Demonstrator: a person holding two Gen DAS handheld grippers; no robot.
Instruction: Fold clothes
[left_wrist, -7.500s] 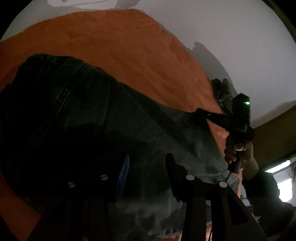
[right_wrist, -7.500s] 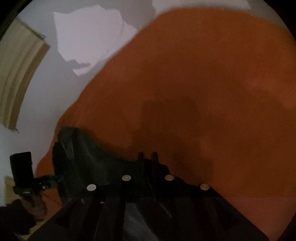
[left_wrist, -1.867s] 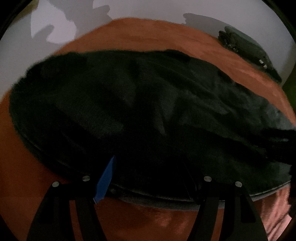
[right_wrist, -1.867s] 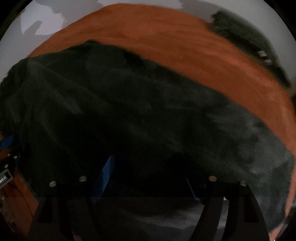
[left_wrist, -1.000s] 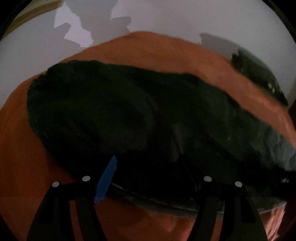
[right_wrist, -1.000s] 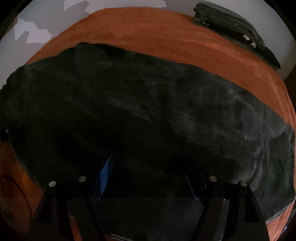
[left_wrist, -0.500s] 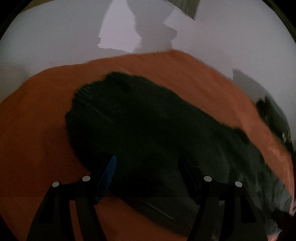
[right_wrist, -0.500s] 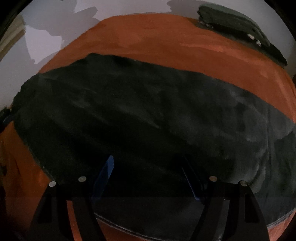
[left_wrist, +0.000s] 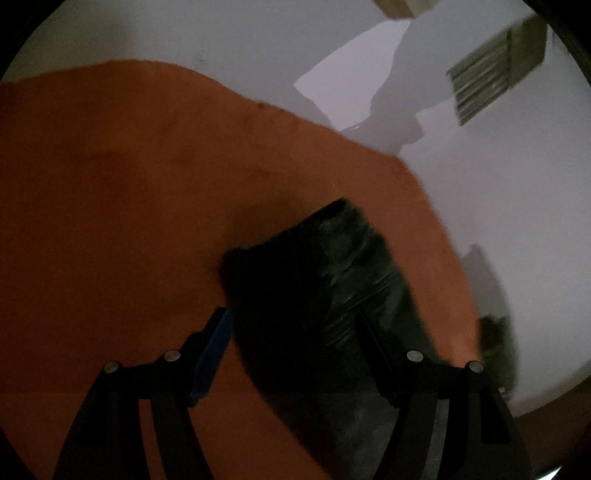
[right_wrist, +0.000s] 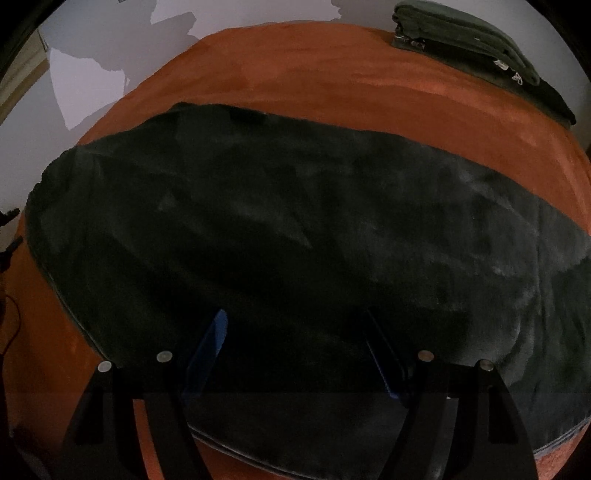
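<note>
1. While both of my grippers hang over the orange blanket (right_wrist: 332, 74), the dark jeans (right_wrist: 295, 229) lie flat on it, filling most of the right wrist view.
2. Seen from the right gripper (right_wrist: 295, 343), the long axis of the jeans runs left to right across the blanket, sloping toward the near right.
3. Seen from the left gripper (left_wrist: 291, 339), only 1 end of the jeans (left_wrist: 332, 280) shows; its squared edge points to the far side and the rest runs near and right under my jaws.
4. My left jaws stand spread wide, with the jeans below them and nothing pinched.
5. My right jaws are spread too, above the near edge of the jeans, gripping nothing.
6. A folded green garment (right_wrist: 472, 40) lies at the blanket's far right corner, well apart from the jeans.
</note>
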